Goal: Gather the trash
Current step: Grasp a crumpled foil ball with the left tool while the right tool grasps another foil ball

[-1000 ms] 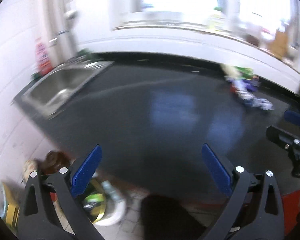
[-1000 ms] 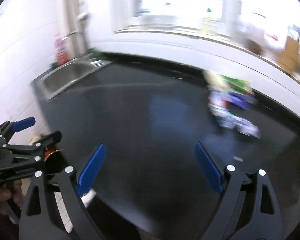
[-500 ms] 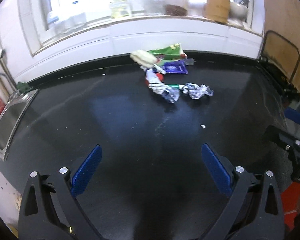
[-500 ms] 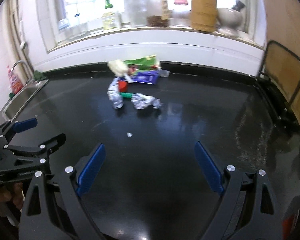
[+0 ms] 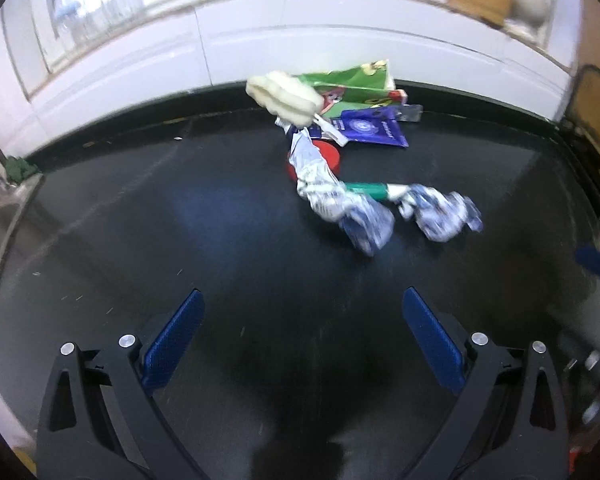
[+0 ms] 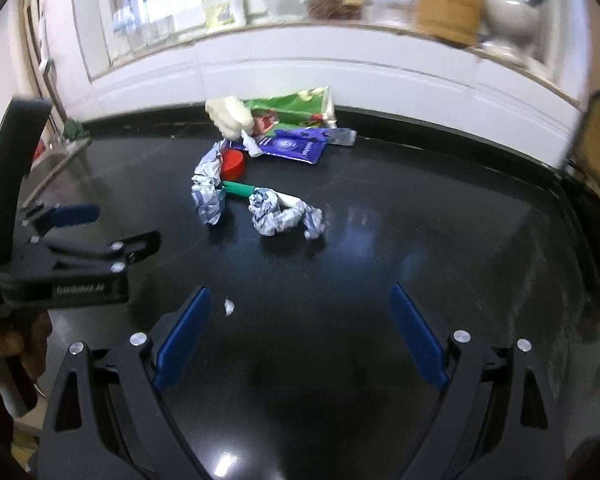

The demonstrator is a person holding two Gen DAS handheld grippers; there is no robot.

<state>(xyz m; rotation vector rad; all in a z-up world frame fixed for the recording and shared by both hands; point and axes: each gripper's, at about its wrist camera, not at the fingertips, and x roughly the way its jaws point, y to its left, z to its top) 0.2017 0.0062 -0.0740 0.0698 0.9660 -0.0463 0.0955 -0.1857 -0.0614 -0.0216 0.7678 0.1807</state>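
A heap of trash lies at the back of a black countertop point(image 5: 180, 240): a cream foam piece point(image 5: 284, 98), a green wrapper point(image 5: 348, 80), a purple pouch point(image 5: 370, 130), a red lid point(image 5: 328, 158), a green-capped tube point(image 5: 368, 189) and two crumpled foil wads point(image 5: 340, 204) point(image 5: 444, 216). The same heap shows in the right wrist view, with the foil wads point(image 6: 210, 192) point(image 6: 280, 216) nearest. A small white scrap point(image 6: 229, 306) lies by my right gripper's left finger. My left gripper point(image 5: 300, 332) and right gripper point(image 6: 300, 332) are open, empty and short of the heap.
A steel sink point(image 5: 4, 216) is at the counter's left end. A white tiled ledge point(image 6: 340, 60) behind carries a soap bottle point(image 6: 222, 0) and jars. A dark wire rack point(image 6: 596, 152) stands at the right edge. The left gripper's body point(image 6: 76, 272) shows at left.
Both views have swung from the sink side toward the trash heap and moved closer to it. Both grippers stay open.
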